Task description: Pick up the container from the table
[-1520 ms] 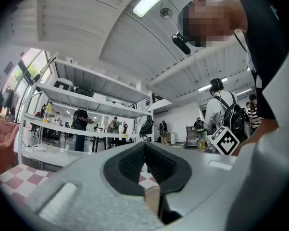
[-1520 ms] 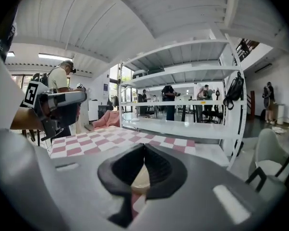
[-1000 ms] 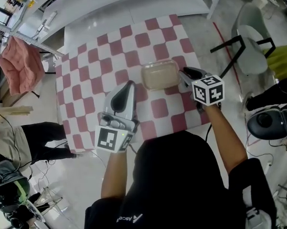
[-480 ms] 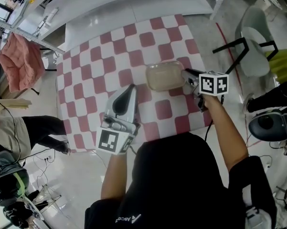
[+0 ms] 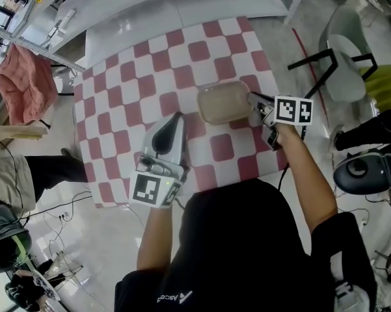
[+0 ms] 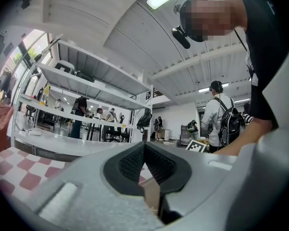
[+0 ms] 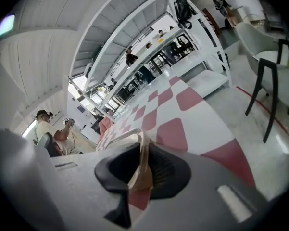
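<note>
A translucent beige container (image 5: 221, 103) with rounded corners sits at the right of the red-and-white checked table (image 5: 136, 83). My right gripper (image 5: 252, 101) is at the container's right end, shut on its rim. In the right gripper view the container's thin wall (image 7: 134, 141) runs between the two black pads, where the right gripper (image 7: 143, 170) pinches it. My left gripper (image 5: 177, 117) hovers over the table left of and nearer than the container, apart from it. In the left gripper view the left gripper (image 6: 144, 150) has its pads pressed together with nothing between them.
The table's near edge lies just under both hands and its right edge is close beside the container. A white chair with black legs (image 5: 341, 64) stands on the floor to the right. A white shelf unit (image 5: 182, 5) runs along the far side. A pink cloth (image 5: 26, 83) hangs at the left.
My right gripper has rolled, so its marker cube now faces differently, and it has shifted slightly right with the container. The left gripper has stayed where it was.
</note>
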A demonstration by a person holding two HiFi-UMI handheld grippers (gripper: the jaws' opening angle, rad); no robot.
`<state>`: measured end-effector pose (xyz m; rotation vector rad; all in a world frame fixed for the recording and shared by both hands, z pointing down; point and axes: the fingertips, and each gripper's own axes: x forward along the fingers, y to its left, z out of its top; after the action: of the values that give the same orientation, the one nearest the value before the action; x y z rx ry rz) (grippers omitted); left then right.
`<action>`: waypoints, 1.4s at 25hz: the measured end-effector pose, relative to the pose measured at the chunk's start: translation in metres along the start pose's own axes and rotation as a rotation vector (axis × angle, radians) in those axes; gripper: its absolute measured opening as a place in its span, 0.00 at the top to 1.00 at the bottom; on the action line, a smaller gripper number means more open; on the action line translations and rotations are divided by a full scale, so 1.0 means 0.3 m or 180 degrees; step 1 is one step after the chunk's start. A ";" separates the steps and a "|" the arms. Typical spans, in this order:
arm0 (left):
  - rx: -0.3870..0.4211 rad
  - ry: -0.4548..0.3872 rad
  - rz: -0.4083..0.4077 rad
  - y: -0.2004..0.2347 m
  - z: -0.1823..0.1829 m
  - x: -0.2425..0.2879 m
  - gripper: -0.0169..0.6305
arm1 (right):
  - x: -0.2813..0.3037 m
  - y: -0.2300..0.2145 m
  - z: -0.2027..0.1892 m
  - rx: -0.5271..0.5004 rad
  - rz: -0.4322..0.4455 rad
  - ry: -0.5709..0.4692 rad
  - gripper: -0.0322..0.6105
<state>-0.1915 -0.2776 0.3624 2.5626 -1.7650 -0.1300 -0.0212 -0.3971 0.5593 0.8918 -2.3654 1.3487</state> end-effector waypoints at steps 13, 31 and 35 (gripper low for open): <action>0.0031 -0.0001 -0.0009 -0.017 0.016 -0.021 0.96 | -0.101 0.059 0.076 0.0514 0.0090 -0.0457 0.88; 0.0092 -0.0008 -0.0112 -0.092 0.047 -0.018 0.96 | -0.347 0.185 0.095 0.0839 0.0325 -0.0875 0.88; 0.0067 0.0009 -0.0103 -0.096 0.043 -0.019 0.96 | -0.350 0.169 0.095 0.0811 0.0301 -0.0839 0.88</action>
<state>-0.1676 -0.2617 0.3477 2.6052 -1.7339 -0.1092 0.0295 -0.3627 0.4560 1.1003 -2.4922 1.6929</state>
